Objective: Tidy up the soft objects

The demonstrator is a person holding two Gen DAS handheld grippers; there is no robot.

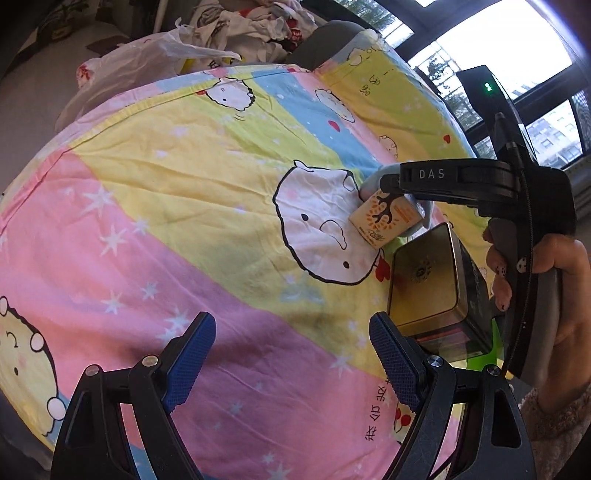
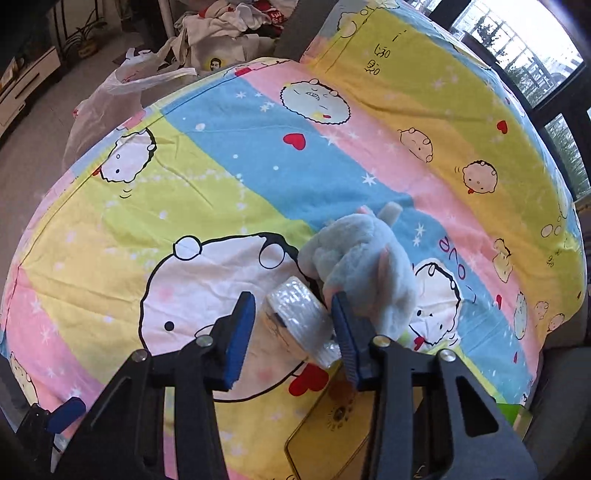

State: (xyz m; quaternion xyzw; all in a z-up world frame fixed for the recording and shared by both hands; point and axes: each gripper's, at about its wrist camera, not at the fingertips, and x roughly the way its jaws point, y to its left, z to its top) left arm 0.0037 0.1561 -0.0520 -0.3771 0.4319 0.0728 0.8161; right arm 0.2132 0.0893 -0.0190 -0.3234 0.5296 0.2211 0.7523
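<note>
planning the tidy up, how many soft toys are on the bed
1. The blue plush toy lies mid-bed beside the tissue pack, just ahead of the right gripper. More could be hidden in the clothes pile beyond the bed.

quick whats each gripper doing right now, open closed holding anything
left gripper: open, holding nothing, above the cartoon bedsheet.
right gripper: open around the wrapped tissue pack, not clamped; blue plush toy just beyond.

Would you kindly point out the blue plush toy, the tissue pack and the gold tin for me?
blue plush toy (image 2: 364,266), right wrist view, on its furry body.
tissue pack (image 2: 295,314), right wrist view, on its plastic-wrapped end.
gold tin (image 1: 424,280), left wrist view, on its lid.
</note>
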